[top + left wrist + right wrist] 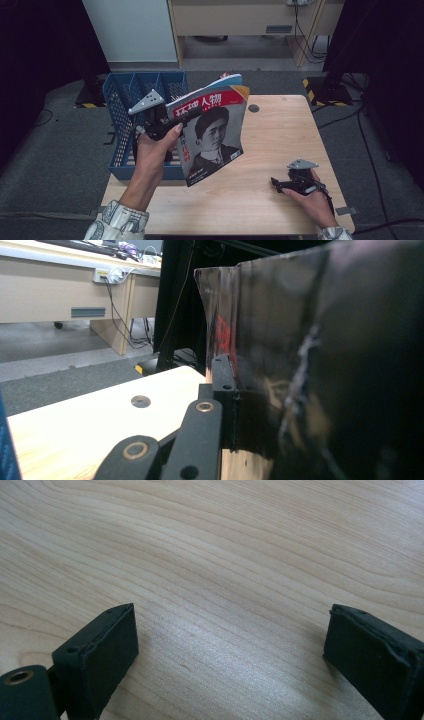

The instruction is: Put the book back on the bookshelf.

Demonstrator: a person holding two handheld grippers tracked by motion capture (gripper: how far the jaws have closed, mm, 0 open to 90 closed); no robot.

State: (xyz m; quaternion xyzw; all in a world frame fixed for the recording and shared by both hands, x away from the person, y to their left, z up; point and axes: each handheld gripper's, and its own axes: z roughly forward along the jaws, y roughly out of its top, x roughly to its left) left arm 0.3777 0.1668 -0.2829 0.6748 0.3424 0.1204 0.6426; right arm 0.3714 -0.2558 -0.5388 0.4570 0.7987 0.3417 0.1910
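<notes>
Left gripper (186,116) is clamping the magazine (215,132) by its left edge, jaws pinched tight on the cover, and holding it up in the air just right of the blue basket (120,100) — the cover with the red title band and the portrait is facing the high camera, tilted a bit. In the left gripper view the glossy magazine (325,365) is sitting right against the near jaw, dark and bent.

So progress-wise: the pick-up looks done, the magazine is already off the table (280,130) and hanging beside the basket. What's probably left is swinging it over and dropping it into one of the basket's slots — that's a guess from how things are lying, the magazine isn't inside any compartment yet.

Right gripper (276,183) is resting low on the table, well to the right of the basket, jaws standing wide apart with nothing but bare wood between them in the right gripper view.

Counting stuff: one magazine, one blue basket with a few dividers (looks like three or so compartments, hard to be sure), two grippers, one table. Nothing visible inside the basket from this angle.
</notes>
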